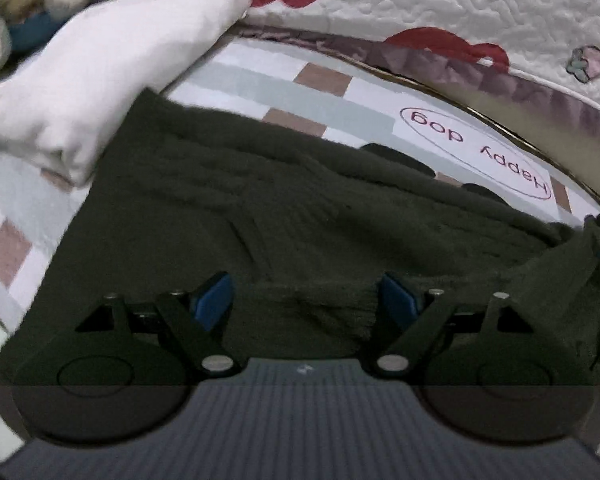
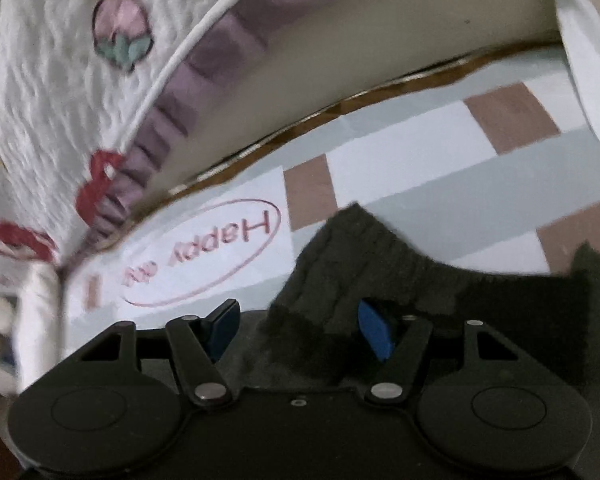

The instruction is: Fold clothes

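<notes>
Checked bedsheet (image 1: 260, 88) is carrying a dark green knit sweater (image 1: 260, 208), lying partly folded just ahead of both grippers. Left gripper (image 1: 304, 300) is hovering with fingers released, nothing pinched; right gripper (image 2: 296, 332) is likewise standing open over a sweater corner. Farther off, a folded white garment (image 1: 112, 76) is resting finished.

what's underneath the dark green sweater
The dark green sweater lies on a checked bedsheet printed with "Happy dog". Whatever lies beneath the sweater's middle is covered.
</notes>
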{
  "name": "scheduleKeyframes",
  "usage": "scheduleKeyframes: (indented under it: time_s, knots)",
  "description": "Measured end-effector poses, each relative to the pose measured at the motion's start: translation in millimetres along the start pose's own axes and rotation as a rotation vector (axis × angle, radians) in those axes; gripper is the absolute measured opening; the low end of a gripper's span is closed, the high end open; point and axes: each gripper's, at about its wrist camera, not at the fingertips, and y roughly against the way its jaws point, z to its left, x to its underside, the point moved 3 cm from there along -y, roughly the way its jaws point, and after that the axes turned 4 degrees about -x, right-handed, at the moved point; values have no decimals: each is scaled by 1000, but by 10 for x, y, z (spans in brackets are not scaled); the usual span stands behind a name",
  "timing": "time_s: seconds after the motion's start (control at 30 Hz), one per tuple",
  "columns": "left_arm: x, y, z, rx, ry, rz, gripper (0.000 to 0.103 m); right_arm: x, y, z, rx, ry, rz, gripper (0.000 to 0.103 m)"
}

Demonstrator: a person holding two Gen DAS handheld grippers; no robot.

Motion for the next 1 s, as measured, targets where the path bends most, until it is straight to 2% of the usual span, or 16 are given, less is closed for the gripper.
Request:
scheduleKeyframes:
  time_s: [0.07,0.13,0.17,0.2,0.27,0.33,0.47,0.53,0.6,0.63,0.7,0.73,0.8,0.87,0.93,1.0]
  knots:
    - [135,5,-53,23,-50,19,79,74,-126,7,42,44,52,71]
    - [241,7,-102,46,-92,39,69,135,-168,-17,56,81,78,57]
    - [266,9,-122,59,-105,45,65,142,-140,-27,45,95,81,36]
    - [260,28,-138,71,-114,49,57,142,-101,-36,33,104,87,21]
    - [222,86,-152,115,-107,56,38,139,0,-25,27,127,102,17]
    - [222,156,-161,187,-66,84,13,166,72,16,43,191,124,16]
    - [399,326,-245,344,24,185,4,332,49,-10,95,276,226,8]
    - [480,380,-338,354,-7,209,4,404,-16,-84,145,293,278,8]
    - [469,440,-444,293,-105,160,4,416,-21,-86,173,306,282,8]
    - [434,477,-482,256,-159,106,6,392,23,-46,163,300,260,9]
    - [336,551,-491,185,-215,-1,9,309,166,84,120,280,194,18]
    - [292,565,-463,175,-203,-28,14,262,253,161,100,268,156,25]
    - [225,565,-373,177,-144,-53,18,174,384,309,52,264,81,64]
    - [241,533,-298,167,-99,-34,18,102,406,394,39,241,-19,76]
    - [271,497,-278,136,-97,-22,18,69,264,438,73,252,-79,80]
    - [269,495,-263,116,-96,-21,18,117,24,454,177,339,-73,80]
